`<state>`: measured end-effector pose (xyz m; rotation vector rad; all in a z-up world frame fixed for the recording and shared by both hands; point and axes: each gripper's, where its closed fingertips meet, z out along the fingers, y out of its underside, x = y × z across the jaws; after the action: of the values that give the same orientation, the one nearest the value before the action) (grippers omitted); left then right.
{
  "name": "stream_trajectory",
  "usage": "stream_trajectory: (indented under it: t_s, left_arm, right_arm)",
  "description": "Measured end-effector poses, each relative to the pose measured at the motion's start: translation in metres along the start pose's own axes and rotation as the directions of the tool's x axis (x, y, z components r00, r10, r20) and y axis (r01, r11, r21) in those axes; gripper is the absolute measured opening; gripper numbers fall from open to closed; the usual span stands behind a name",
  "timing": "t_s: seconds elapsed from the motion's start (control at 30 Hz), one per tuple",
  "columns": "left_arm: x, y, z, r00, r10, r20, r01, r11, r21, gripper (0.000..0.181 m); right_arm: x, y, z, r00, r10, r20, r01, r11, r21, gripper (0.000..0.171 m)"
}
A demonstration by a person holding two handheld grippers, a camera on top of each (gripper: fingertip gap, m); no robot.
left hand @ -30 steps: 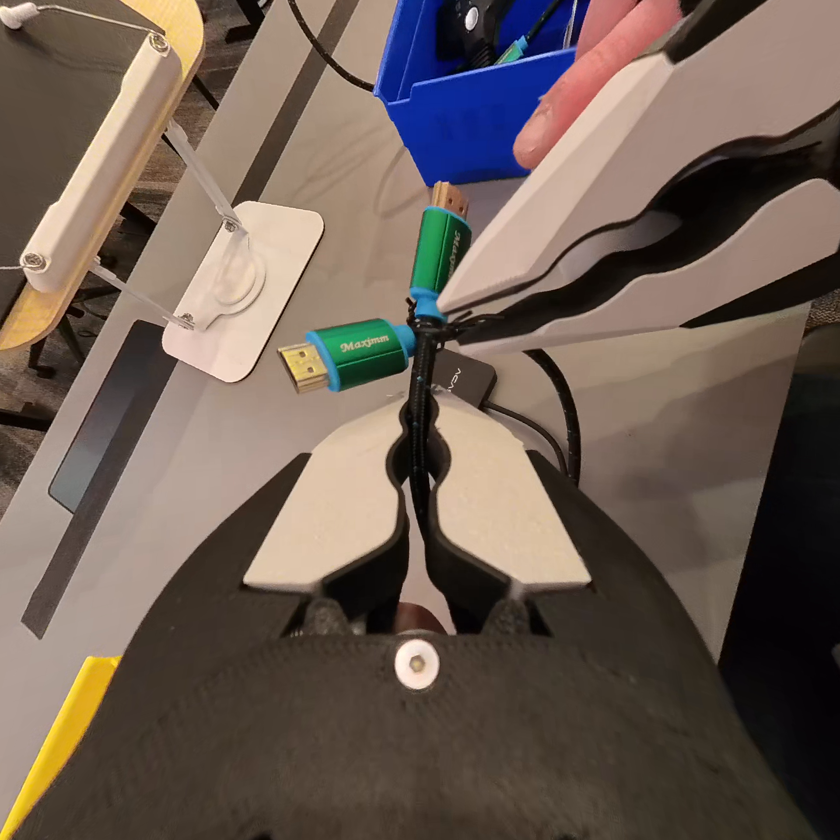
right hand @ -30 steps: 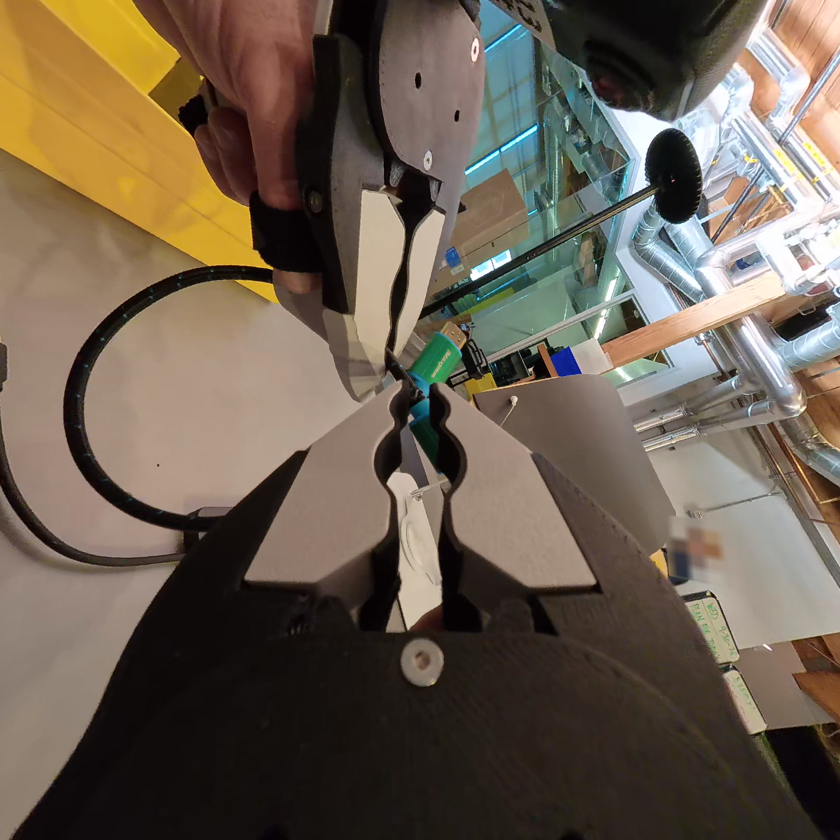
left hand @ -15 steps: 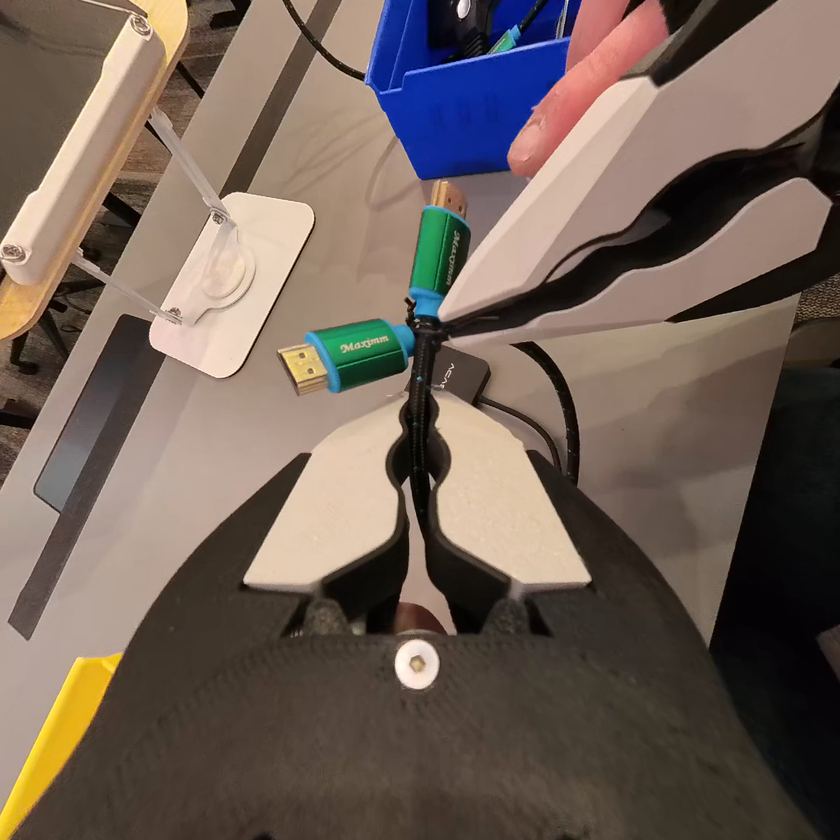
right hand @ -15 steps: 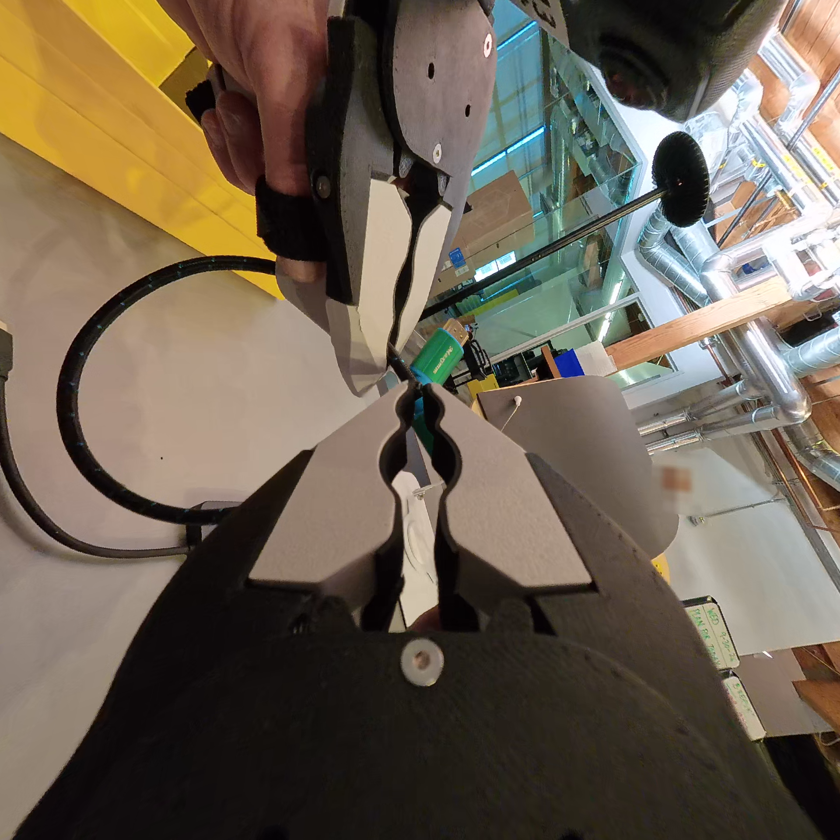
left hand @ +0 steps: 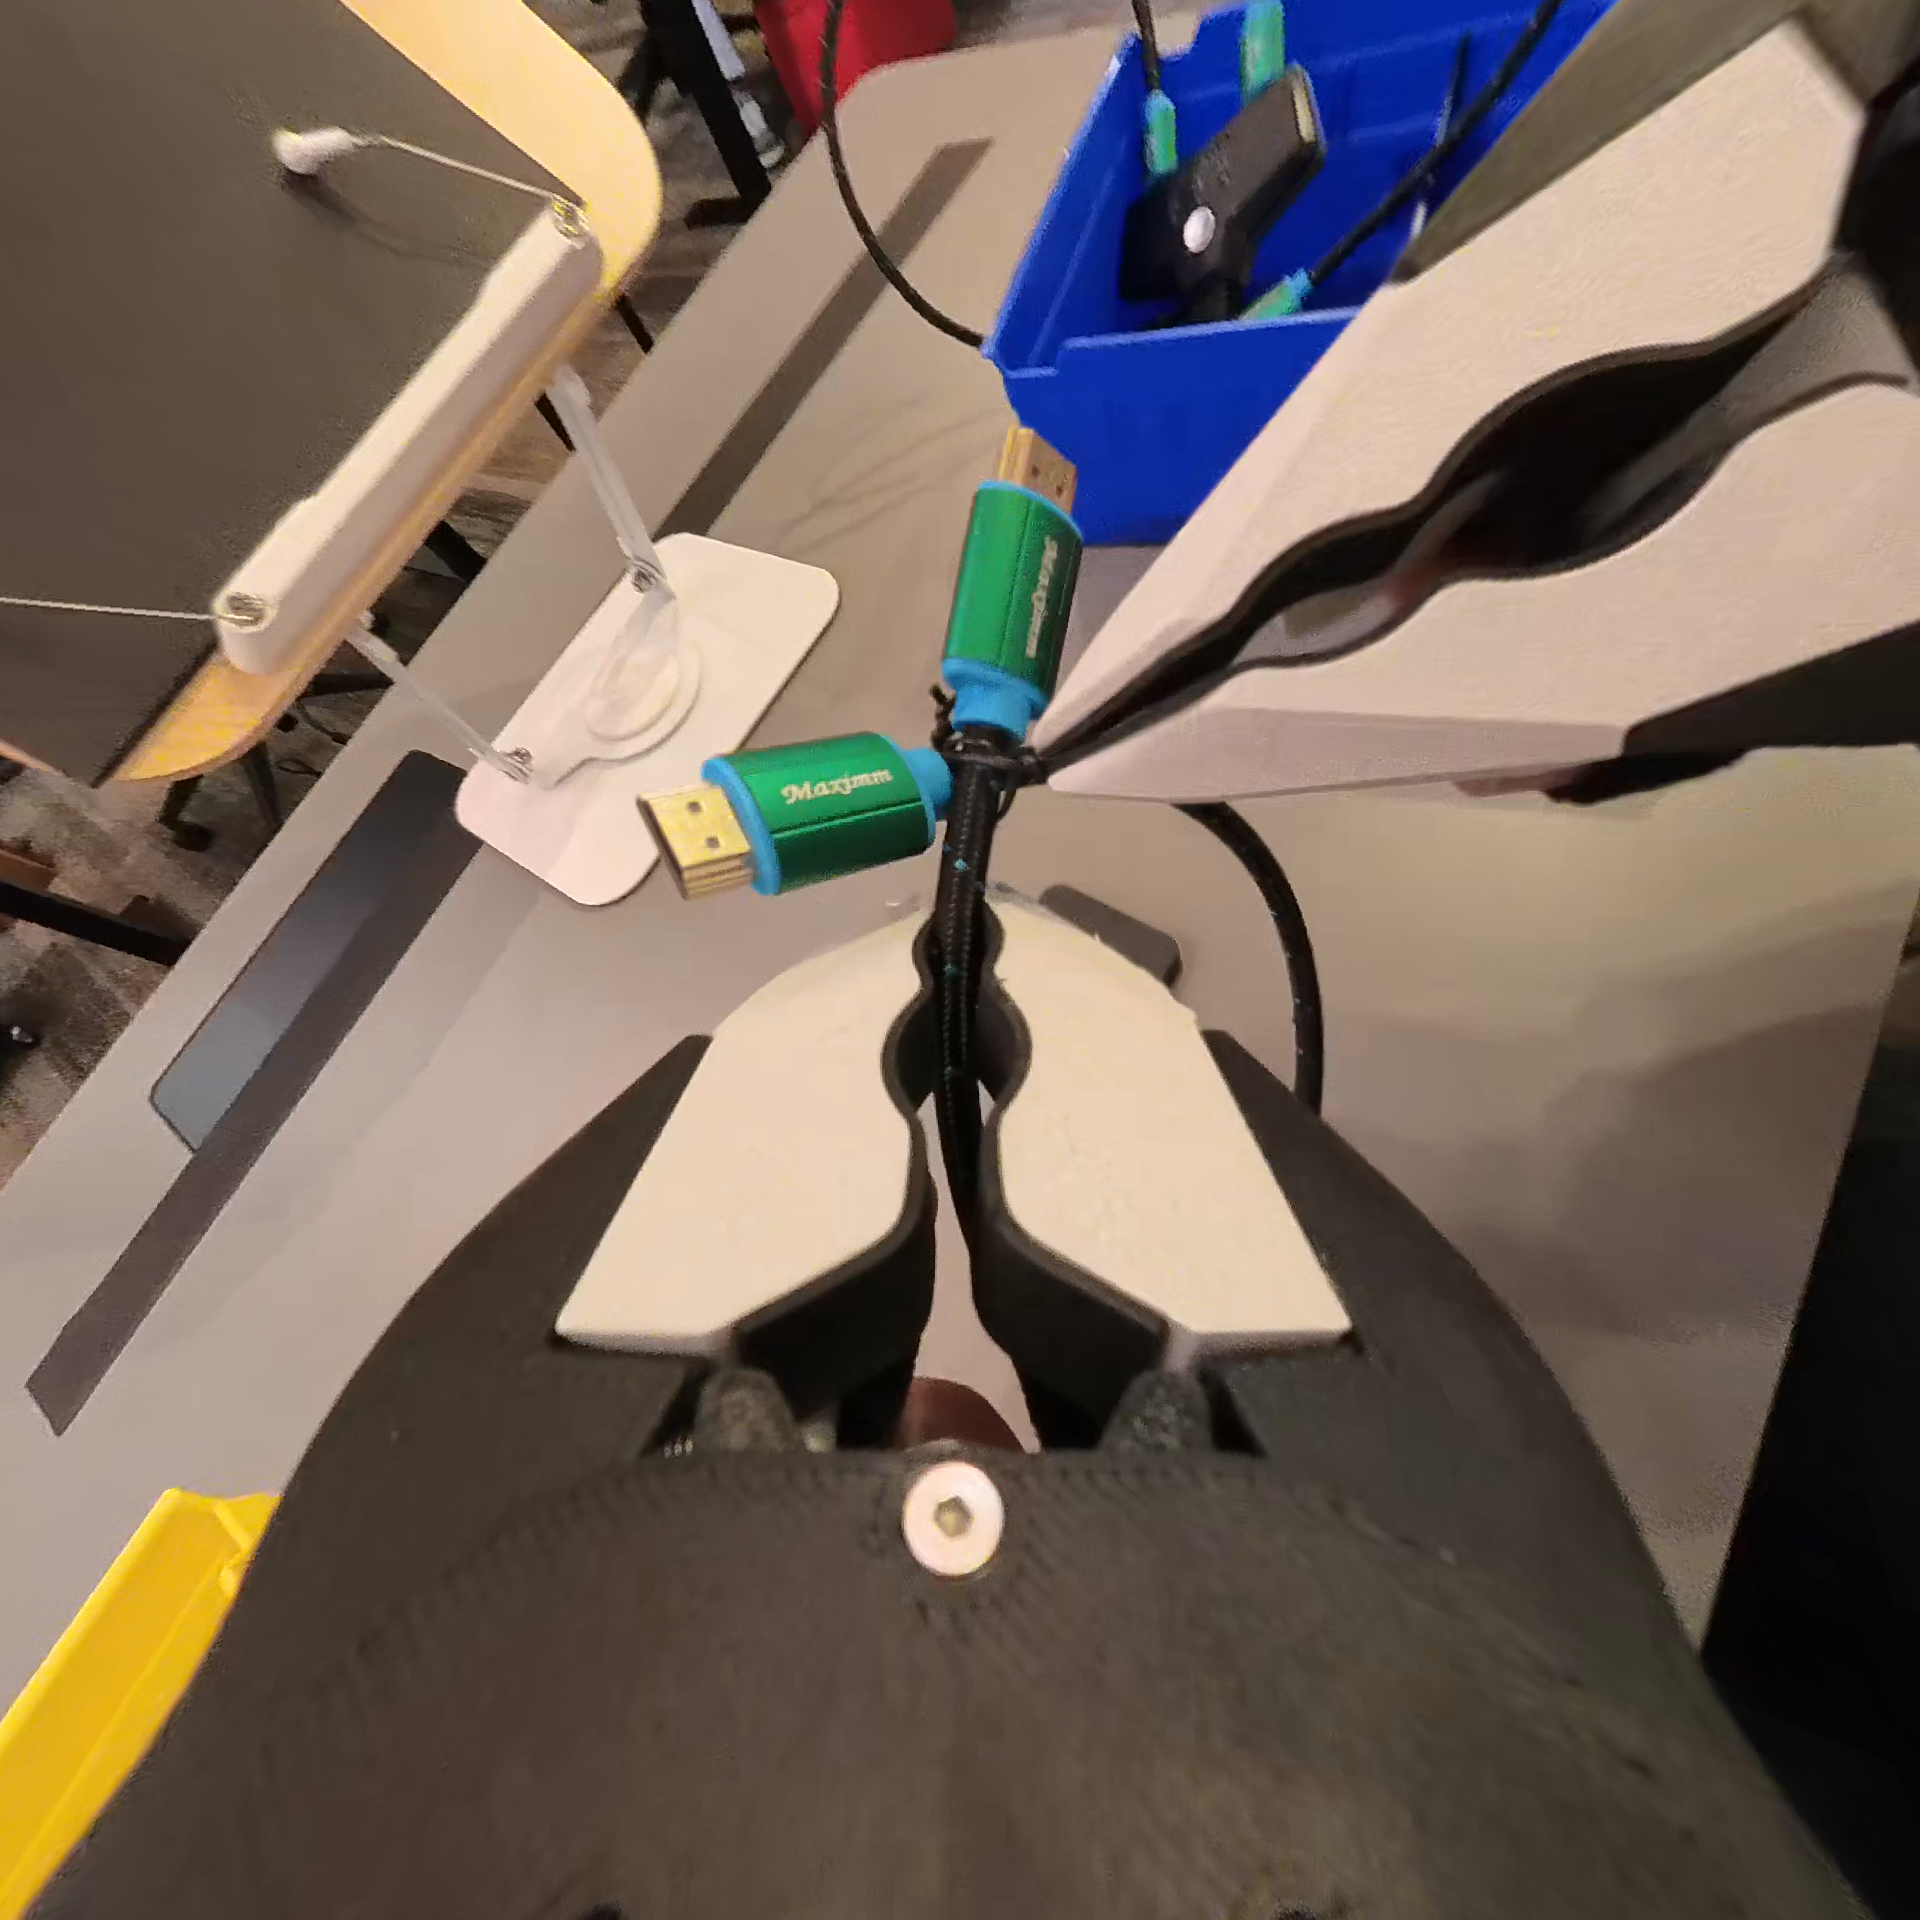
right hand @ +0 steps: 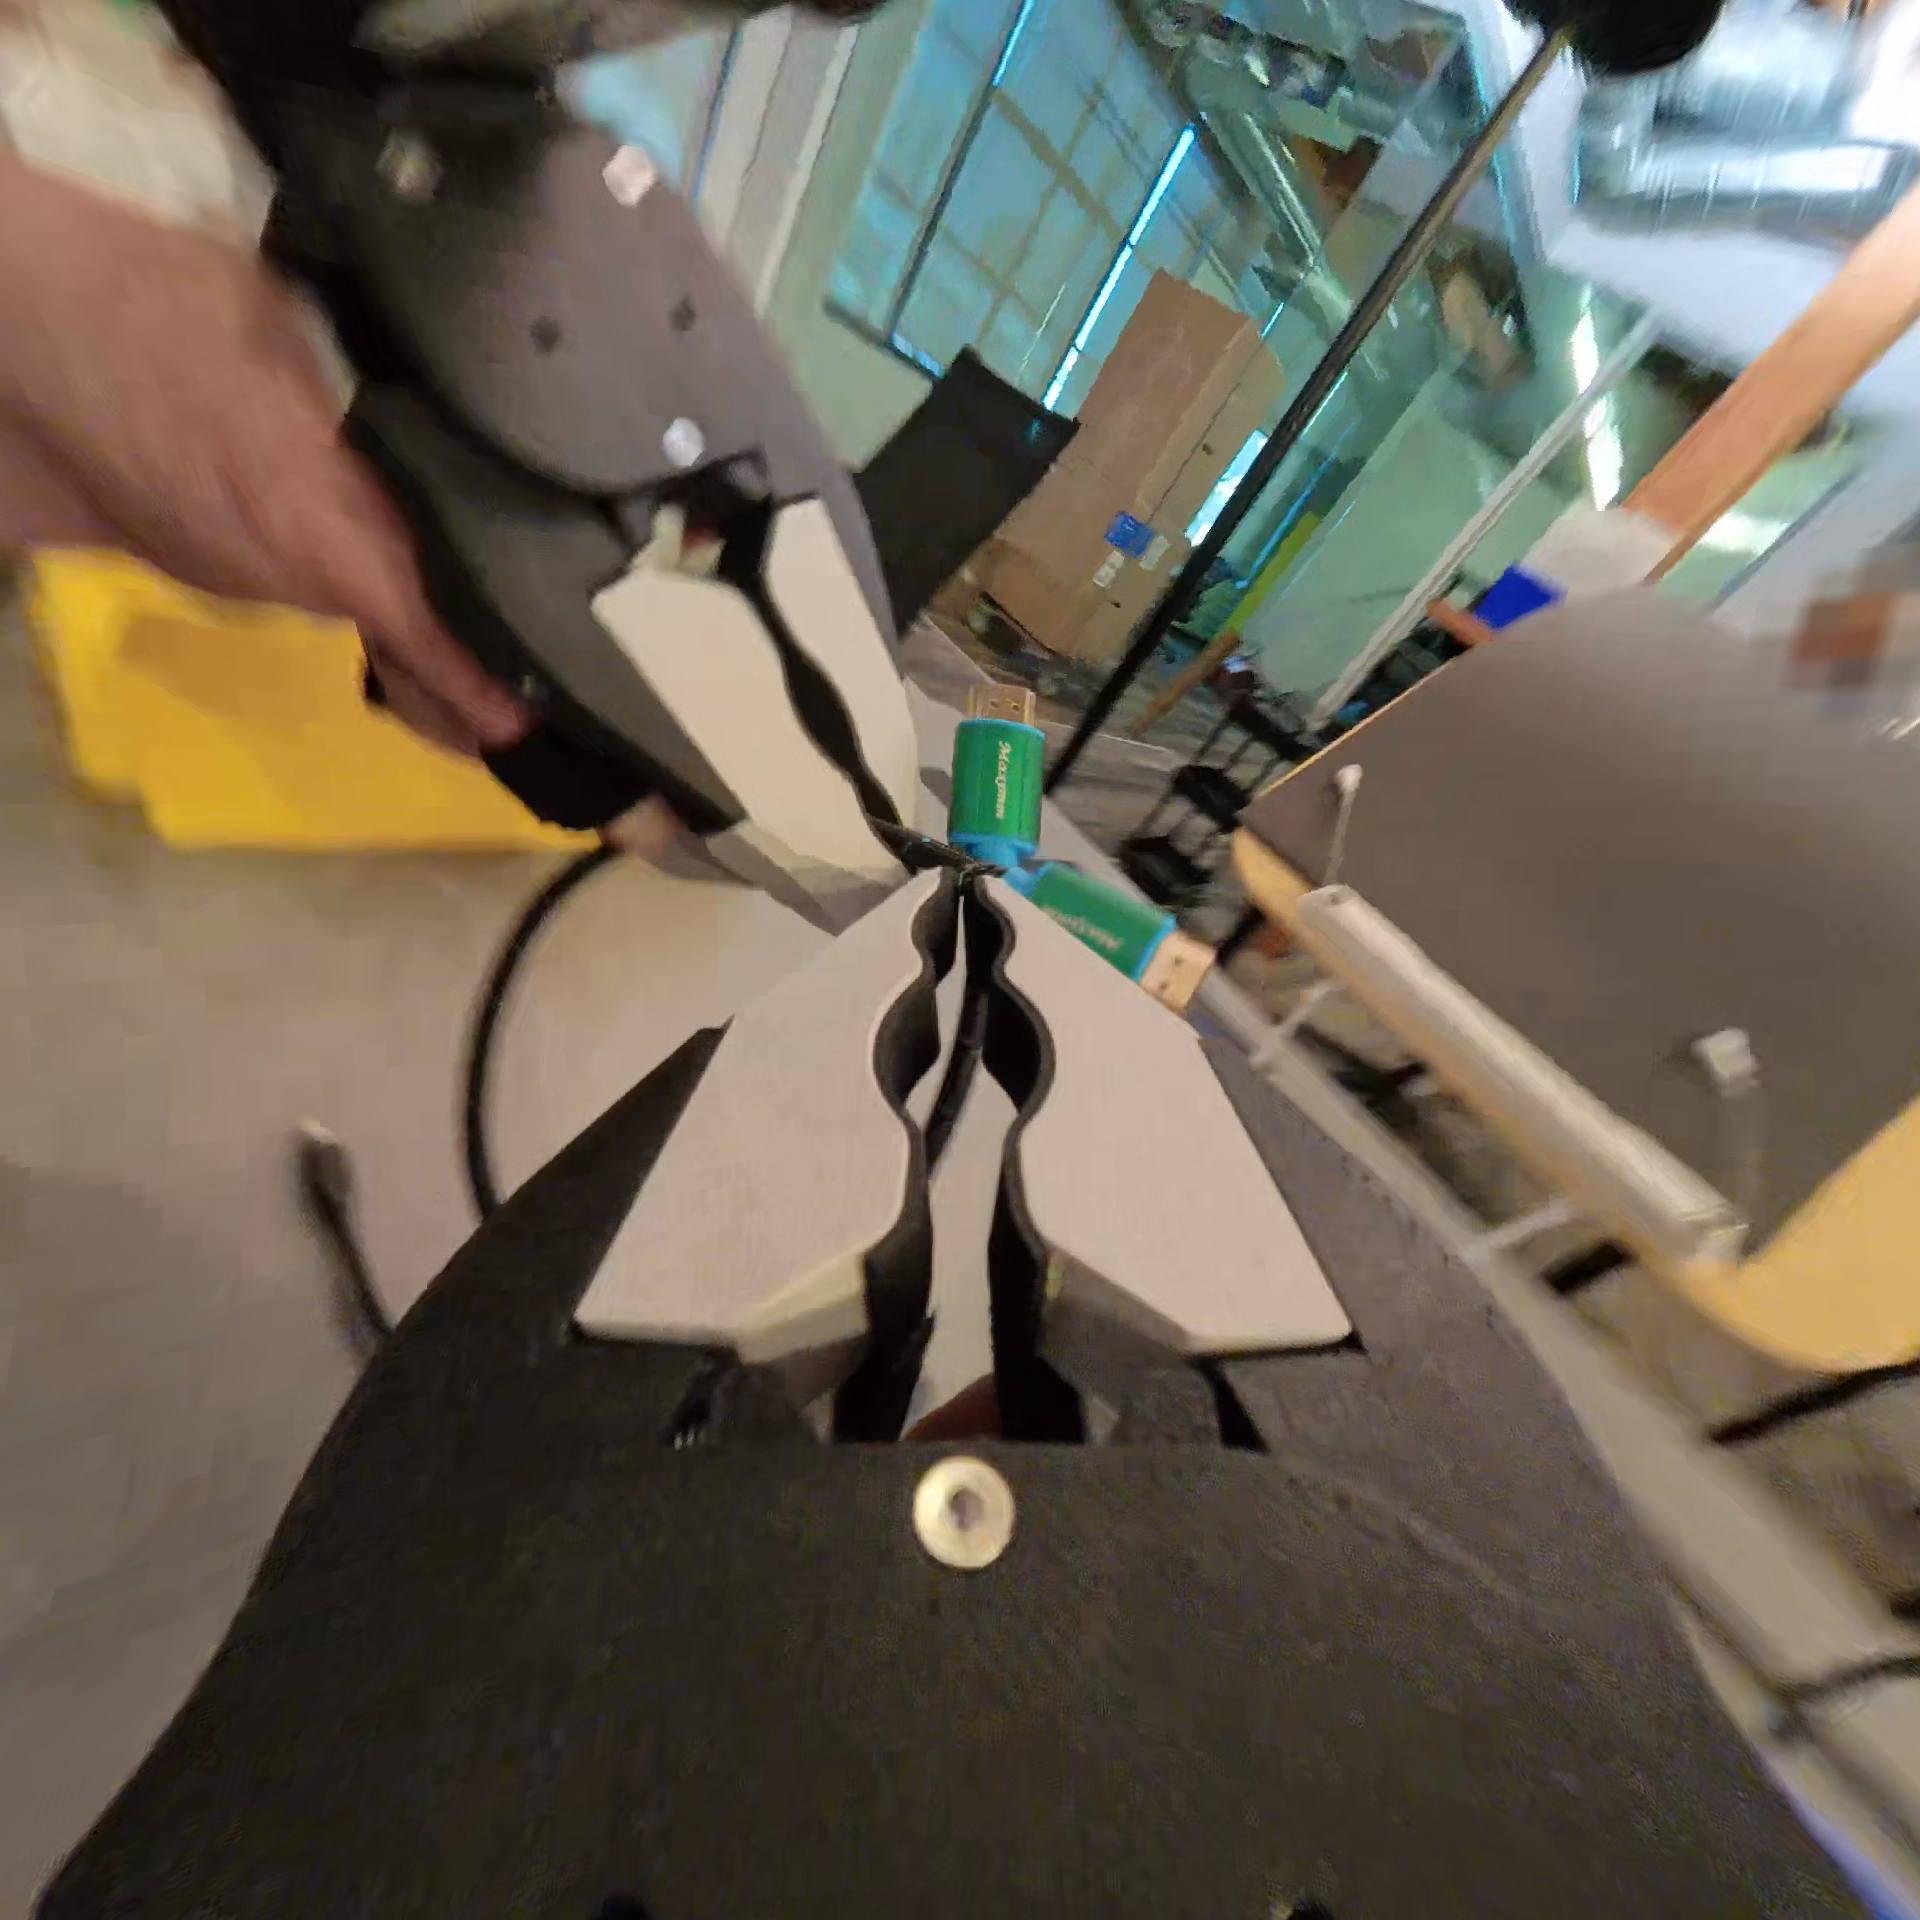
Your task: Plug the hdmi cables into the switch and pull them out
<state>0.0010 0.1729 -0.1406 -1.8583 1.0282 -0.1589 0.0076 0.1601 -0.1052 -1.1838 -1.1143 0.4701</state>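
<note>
Two green HDMI plugs with gold tips are tied together on a black braided cable. One plug points left, the other points up and away. My left gripper is shut on the cable just below the plugs. My right gripper comes in from the right, shut on the tie where the plugs meet. The right wrist view is blurred; there my right gripper pinches the cable below both plugs. A black switch lies on the table, mostly hidden behind my left fingers.
A blue bin at the back holds another black switch and green-ended cables. A white stand base with clear struts sits at the left. A yellow bin is at the near left. The cable loops on the grey table.
Both grippers kept their hold on the cable. The right gripper swung round sharply, blurring and rotating its view. The left view shifted, showing more of the blue bin's inside.
</note>
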Motion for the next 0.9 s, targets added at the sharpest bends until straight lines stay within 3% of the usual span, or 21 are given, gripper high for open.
stream_trajectory:
  t_s: [0.03, 0.1, 0.2, 0.27, 0.33, 0.4, 0.57, 0.73, 0.8, 0.9]
  left_arm:
    - [-0.003, -0.002, 0.0, 1.0, -0.006, 0.019, 0.006, 1.0, 0.012, 0.0]
    - [-0.006, -0.005, 0.001, 0.998, -0.023, 0.05, 0.021, 0.999, 0.044, 0.0]
    - [-0.012, -0.009, 0.002, 0.991, -0.008, 0.13, -0.002, 0.997, 0.076, 0.0]
    - [-0.015, -0.013, 0.001, 0.986, -0.01, 0.167, -0.008, 0.994, 0.107, 0.0]
    - [-0.017, -0.013, 0.002, 0.98, -0.008, 0.198, -0.017, 0.993, 0.121, 0.0]
    - [-0.016, -0.012, 0.004, 0.978, -0.026, 0.206, -0.002, 0.991, 0.133, 0.0]
    - [-0.021, -0.014, 0.002, 0.974, -0.045, 0.222, 0.012, 0.989, 0.149, 0.0]
    - [-0.022, -0.012, 0.003, 0.974, -0.052, 0.22, 0.02, 0.989, 0.147, 0.0]
    - [-0.026, -0.011, 0.002, 0.971, -0.062, 0.231, 0.028, 0.989, 0.148, 0.0]
    - [-0.033, -0.009, -0.002, 0.969, -0.074, 0.236, 0.04, 0.988, 0.147, 0.0]
  right_arm:
    - [0.002, 0.0, 0.001, 0.995, 0.103, 0.013, -0.104, 0.994, 0.02, 0.0]
    - [0.004, -0.003, 0.002, 0.937, 0.343, 0.063, -0.347, 0.936, 0.06, 0.0]
    - [0.005, -0.006, 0.004, 0.772, 0.619, 0.148, -0.633, 0.769, 0.09, 0.0]
    - [0.004, -0.01, 0.004, 0.542, 0.799, 0.261, -0.838, 0.538, 0.095, 0.0]
    - [0.003, -0.011, 0.005, 0.319, 0.881, 0.349, -0.947, 0.314, 0.073, 0.0]
    - [-0.002, -0.014, 0.006, 0.213, 0.894, 0.394, -0.976, 0.21, 0.052, 0.0]
    - [-0.006, -0.02, 0.006, 0.208, 0.876, 0.435, -0.976, 0.212, 0.04, 0.0]
    - [-0.001, -0.018, 0.004, 0.286, 0.858, 0.427, -0.954, 0.299, 0.039, 0.0]
    - [-0.001, -0.016, 0.003, 0.386, 0.833, 0.395, -0.915, 0.399, 0.052, 0.0]
    - [0.002, -0.01, 0.004, 0.66, 0.705, 0.259, -0.744, 0.663, 0.089, 0.005]
